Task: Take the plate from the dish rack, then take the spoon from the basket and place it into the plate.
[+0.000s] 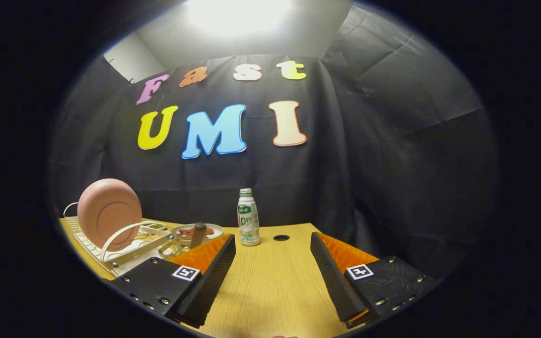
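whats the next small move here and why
Probably swing the gripper toward the pink plate. The plate stands upright in the dish rack, off to the side of the open fingers, which hold nothing and point at bare table near the bottle.

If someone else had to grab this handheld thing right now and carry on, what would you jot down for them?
Tool: open, holding nothing, bare wooden table between its fingers.
Round pink plate: standing on edge in the white wire dish rack, beyond the left finger and off to the left.
Basket with the spoon: something lies just behind the rack, but I cannot make out a basket or spoon for sure.
White plastic bottle with green label: upright ahead of the fingers, not part of the job.
Done: nothing yet.
Left: take the plate out, then fetch the spoon and put it in the plate.
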`<state>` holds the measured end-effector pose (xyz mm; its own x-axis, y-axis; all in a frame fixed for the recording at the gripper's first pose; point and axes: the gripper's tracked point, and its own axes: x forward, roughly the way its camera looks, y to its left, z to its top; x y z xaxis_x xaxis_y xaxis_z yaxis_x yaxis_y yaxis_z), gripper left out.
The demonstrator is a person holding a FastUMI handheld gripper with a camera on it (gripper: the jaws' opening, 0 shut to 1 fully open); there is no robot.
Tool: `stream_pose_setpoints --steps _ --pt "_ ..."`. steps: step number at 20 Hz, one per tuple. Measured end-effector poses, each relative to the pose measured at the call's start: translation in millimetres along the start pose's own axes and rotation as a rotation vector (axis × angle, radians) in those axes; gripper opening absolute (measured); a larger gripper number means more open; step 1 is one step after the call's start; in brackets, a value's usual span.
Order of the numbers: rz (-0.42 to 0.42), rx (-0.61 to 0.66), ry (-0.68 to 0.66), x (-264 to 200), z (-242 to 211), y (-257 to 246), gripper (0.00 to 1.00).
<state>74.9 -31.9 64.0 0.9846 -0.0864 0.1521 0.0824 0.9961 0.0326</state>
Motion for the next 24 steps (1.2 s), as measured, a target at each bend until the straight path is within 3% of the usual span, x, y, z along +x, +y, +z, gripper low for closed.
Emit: stream_pose_setpoints --steps 6,12,19,24 --pt "-0.058 -0.040 -0.020 -18 70 -24 0.98" --pt "-0.059 -0.054 0.049 -59 120 -8 0.98" --pt "0.047 -0.056 0.044 -93 179 64 0.98" --pt "0.185 -0.061 -0.011 -86 222 148 0.98"
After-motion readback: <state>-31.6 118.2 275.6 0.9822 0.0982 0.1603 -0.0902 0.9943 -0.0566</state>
